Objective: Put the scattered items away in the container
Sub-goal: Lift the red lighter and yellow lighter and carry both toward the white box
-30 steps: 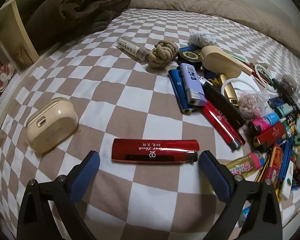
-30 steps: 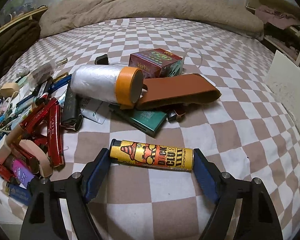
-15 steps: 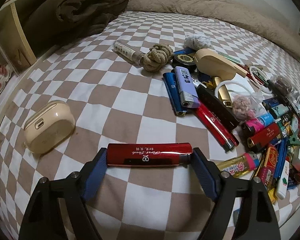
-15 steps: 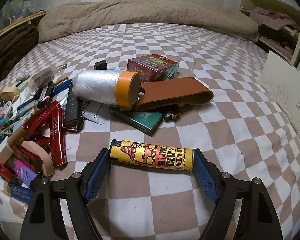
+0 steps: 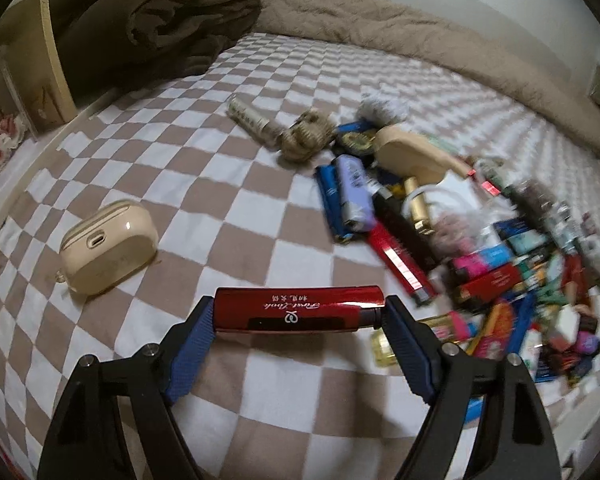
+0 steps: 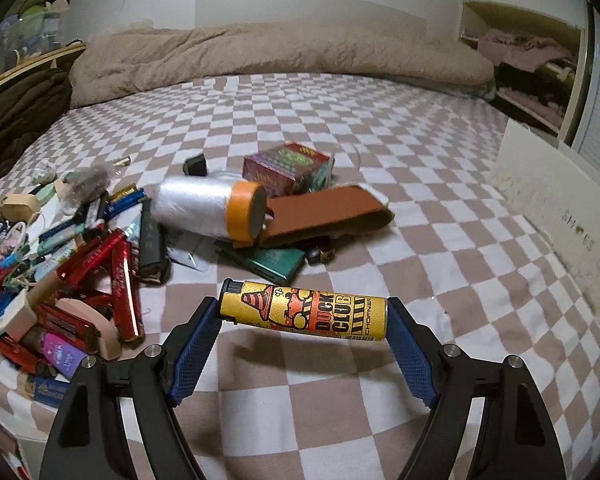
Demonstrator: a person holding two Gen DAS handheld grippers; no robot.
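Note:
A glossy red lighter (image 5: pixel 296 310) hangs crosswise just above the checked bedsheet (image 5: pixel 220 168), casting a shadow below it. My left gripper (image 5: pixel 298 314) is shut on it, one blue pad on each end. In the right wrist view a yellow "Duck Club" lighter (image 6: pixel 312 316) is likewise lifted off the sheet, with my right gripper (image 6: pixel 302 318) shut on its two ends. A heap of lighters and small packets (image 5: pixel 500 272) lies to the right of the left gripper; the same heap (image 6: pixel 80 272) lies left of the right gripper. A white box (image 6: pixel 560 216) stands at the bed's right side.
A beige earbud case (image 5: pixel 108 252) sits left of the left gripper. Ahead of the right gripper lie a film roll with orange tape (image 6: pixel 208 208), a brown leather strap (image 6: pixel 328 212), a red carton (image 6: pixel 288 168) and a green box (image 6: pixel 272 260). A beige duvet (image 6: pixel 260 56) lines the far edge.
My left gripper closed onto the red lighter's ends and lifted it off the sheet. My right gripper, holding the yellow lighter throughout, rose a little as well.

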